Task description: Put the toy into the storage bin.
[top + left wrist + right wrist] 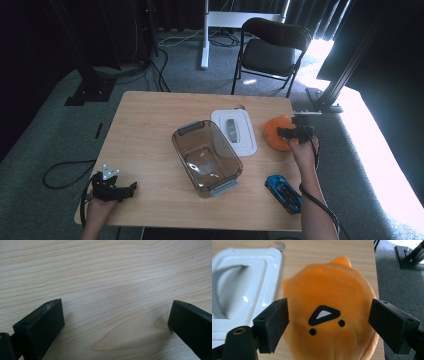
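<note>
The right hand-held gripper [328, 322] hangs over the round orange plush toy [329, 315] — jaws spread wide, one on each side of it, not yet clamped. The toy lies near the right edge of the light wooden bench [145, 125], just beside the white plastic lid [235, 131]. The left hand-held gripper [116, 322] rests at the near left corner — jaws apart over bare wood.

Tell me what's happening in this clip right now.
A person at a wooden table works two handheld grippers. The right gripper hangs over an orange plush toy near the table's right edge, jaws open on either side of it, not yet gripping. The left gripper rests open at the near left corner over bare wood. A clear bin stands open mid-table, its white lid lying beside it, and a blue toy car sits near the front.
</note>
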### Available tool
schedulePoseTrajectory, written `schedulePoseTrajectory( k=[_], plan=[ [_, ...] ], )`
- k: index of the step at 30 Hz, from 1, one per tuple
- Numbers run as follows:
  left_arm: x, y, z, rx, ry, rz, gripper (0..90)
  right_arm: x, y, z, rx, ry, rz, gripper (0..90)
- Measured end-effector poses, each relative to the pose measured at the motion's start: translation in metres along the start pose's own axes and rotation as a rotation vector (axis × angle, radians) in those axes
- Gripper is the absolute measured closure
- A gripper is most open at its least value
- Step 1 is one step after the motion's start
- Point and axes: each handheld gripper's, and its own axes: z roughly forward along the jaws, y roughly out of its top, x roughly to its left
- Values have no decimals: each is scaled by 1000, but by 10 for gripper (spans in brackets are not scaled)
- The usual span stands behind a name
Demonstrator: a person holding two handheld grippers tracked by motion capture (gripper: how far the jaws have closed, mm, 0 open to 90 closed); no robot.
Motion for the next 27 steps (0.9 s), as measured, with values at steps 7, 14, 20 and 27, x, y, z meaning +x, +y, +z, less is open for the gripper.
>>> schedulePoseTrajectory(
  k=[7,14,20,27],
  plan=[
    [0,0,0,0,0,0,9,-5,-3,11,39,-20,24,240],
    [0,0,0,0,0,1,9,-10,-6,17,64,22,29,360],
    [0,0,0,-1,4,-4,9,-8,-7,23,71,26,22,487],
    [-1,0,0,-1,6,-7,9,-7,-7,20,87,22,-13,582]
  ],
)
